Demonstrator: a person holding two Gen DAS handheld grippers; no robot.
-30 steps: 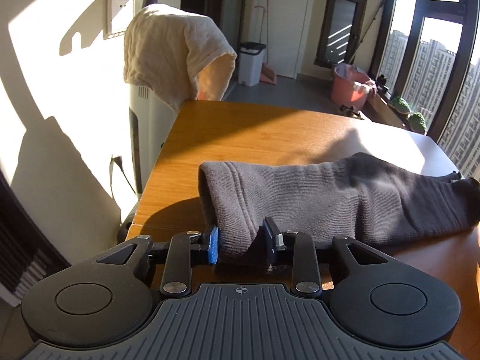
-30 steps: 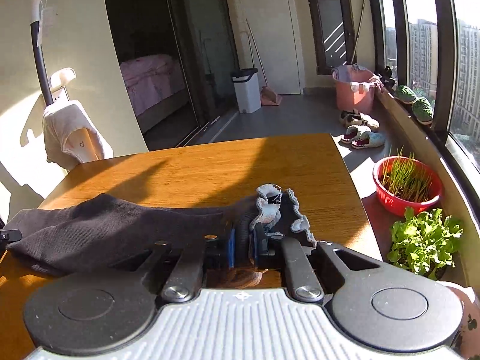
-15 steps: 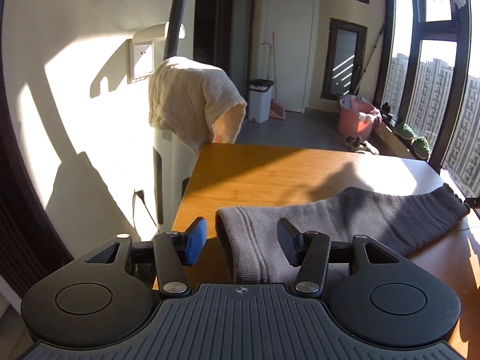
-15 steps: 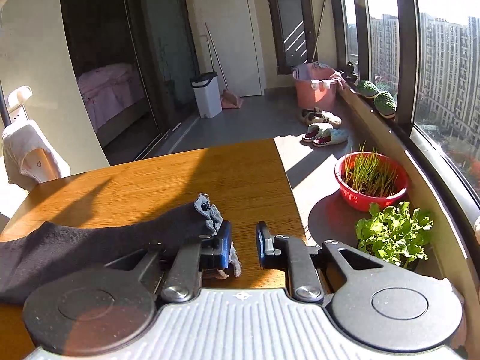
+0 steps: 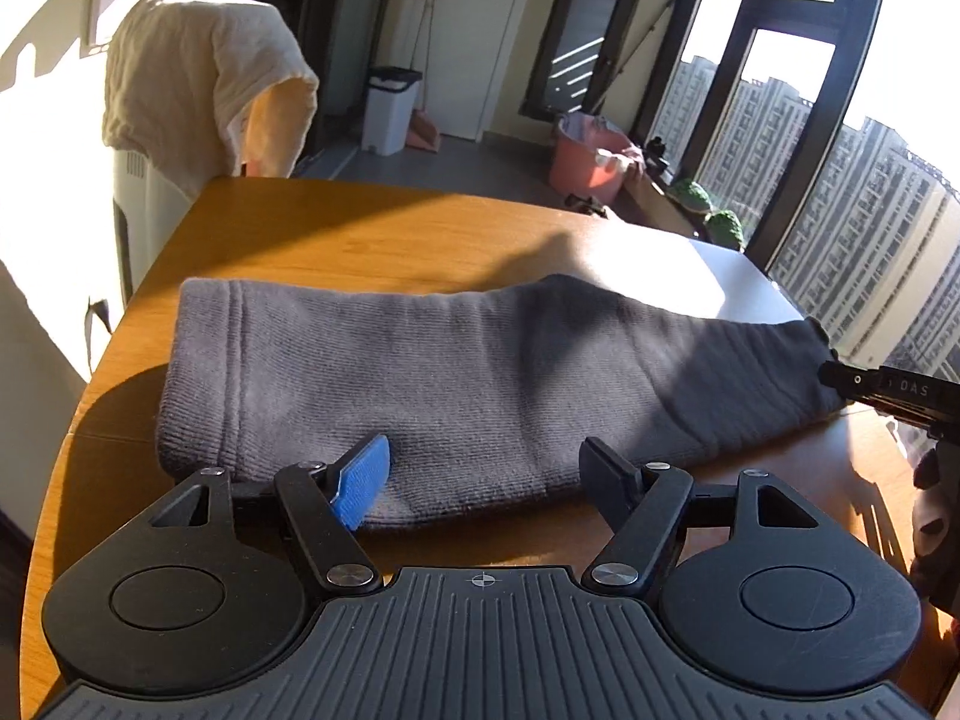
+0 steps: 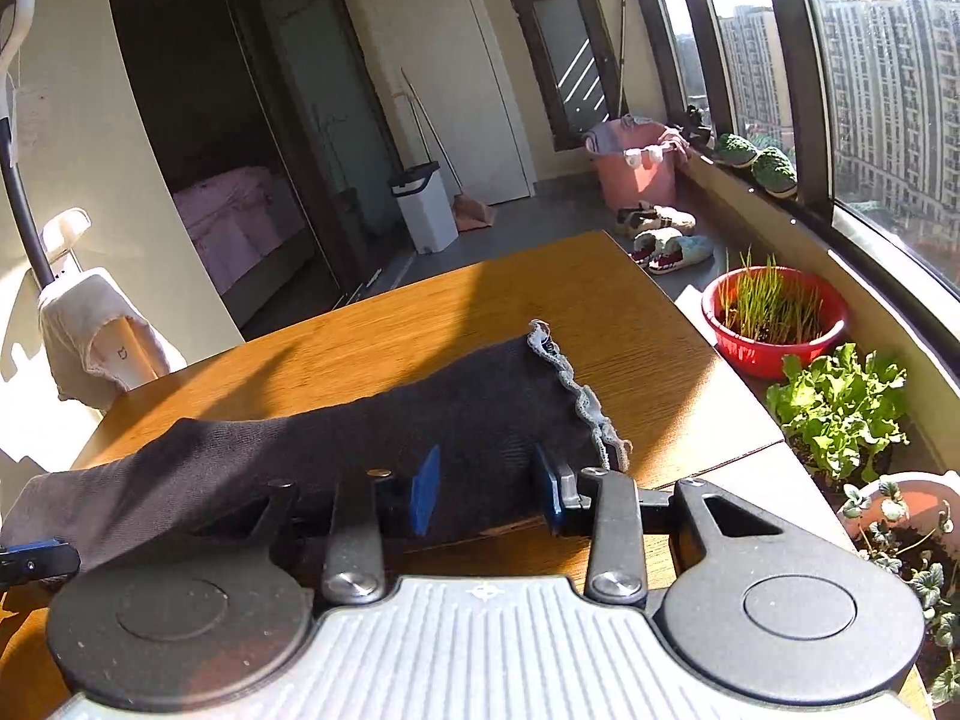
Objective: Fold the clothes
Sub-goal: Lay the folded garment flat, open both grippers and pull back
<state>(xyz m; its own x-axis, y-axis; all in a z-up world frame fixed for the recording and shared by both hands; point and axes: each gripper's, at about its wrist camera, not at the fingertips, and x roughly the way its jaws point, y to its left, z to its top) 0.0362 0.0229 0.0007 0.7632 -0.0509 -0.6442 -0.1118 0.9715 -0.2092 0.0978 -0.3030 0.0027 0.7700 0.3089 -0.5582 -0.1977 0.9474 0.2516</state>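
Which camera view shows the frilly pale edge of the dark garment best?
The right wrist view: the frilly edge lies close and sunlit, running along the end of the dark garment. In the left wrist view that end of the garment sits far right in shadow, and the frill cannot be made out.

A high-rise flat's sunlit balcony room. A bed [image 6: 240, 210] shows beyond the doorway. Slippers [image 6: 672, 246] and potted plants [image 6: 774, 318] line the window.

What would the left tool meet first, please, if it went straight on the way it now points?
Most likely the grey knitted garment lying flat on the wooden table. The left tool, its jaws just opened, points down over the garment's near edge, which lies between the fingers. How far above the fabric it hangs is unclear.
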